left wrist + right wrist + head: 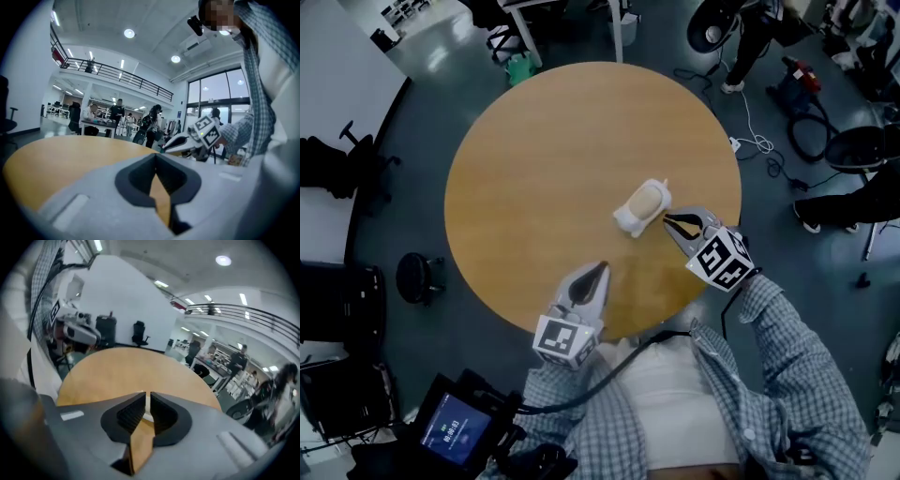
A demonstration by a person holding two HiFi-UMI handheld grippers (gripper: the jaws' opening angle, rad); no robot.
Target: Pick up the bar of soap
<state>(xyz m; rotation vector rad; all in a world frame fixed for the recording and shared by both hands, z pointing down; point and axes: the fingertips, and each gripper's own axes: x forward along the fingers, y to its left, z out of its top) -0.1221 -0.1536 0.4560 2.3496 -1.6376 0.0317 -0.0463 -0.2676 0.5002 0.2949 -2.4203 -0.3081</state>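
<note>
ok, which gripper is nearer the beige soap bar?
The right gripper, right beside the beige soap bar on the round wooden table; the left gripper hangs farther back, near the table's edge.

I see the counter (544, 169) dimly, bluish; ceiling lamps (129, 33) glare above it, and fisheye corners go black.

Matt wooden table (534, 178); smooth soap bar (645, 200)

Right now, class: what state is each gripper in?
Left gripper: closed, empty.
Right gripper: closed, holding nothing; the bar of soap lies by its tips.
</note>
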